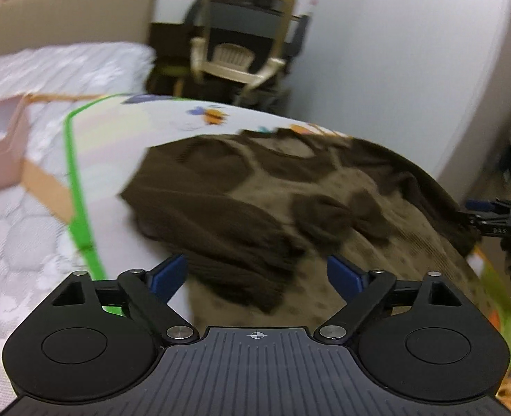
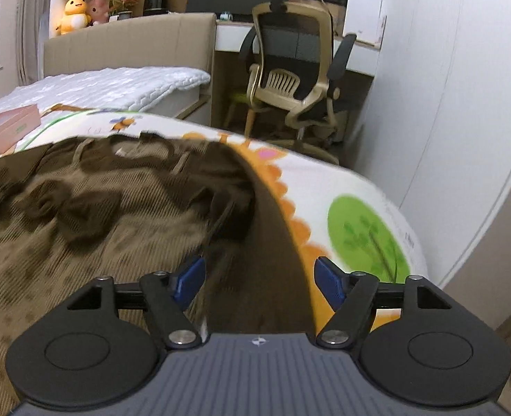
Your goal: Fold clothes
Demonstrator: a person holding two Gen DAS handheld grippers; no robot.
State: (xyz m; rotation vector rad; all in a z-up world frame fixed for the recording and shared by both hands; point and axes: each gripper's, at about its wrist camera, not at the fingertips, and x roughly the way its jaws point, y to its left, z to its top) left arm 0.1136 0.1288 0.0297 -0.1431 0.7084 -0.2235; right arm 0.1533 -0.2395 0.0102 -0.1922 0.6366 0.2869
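- Left wrist view: the brown garment (image 1: 290,201) is blurred and spread on a cartoon-printed mat (image 1: 123,131); its near hem is hidden by the left gripper (image 1: 257,274), jaws wide apart, nothing gripped.
- Right wrist view: the right gripper (image 2: 260,282) is seen partly open over the garment's edge, pads clear of it.
- Beyond, a pink box (image 2: 6,128) and an office chair (image 2: 293,79) are shown.

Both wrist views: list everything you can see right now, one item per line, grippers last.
Garment: one, brown and tan with a bow, spread on the play mat.
Play mat: one, white with cartoon prints, under the garment.
Box: one, pink, on the mattress left of the mat.
Mattress: one, white quilted, far side.
Office chair: one, beige and black, by the desk.
Plush toys: two, yellow and pink, on the shelf.
Left gripper: one, black, blue pads, open over the garment.
Right gripper: one, black, open over the garment's edge.
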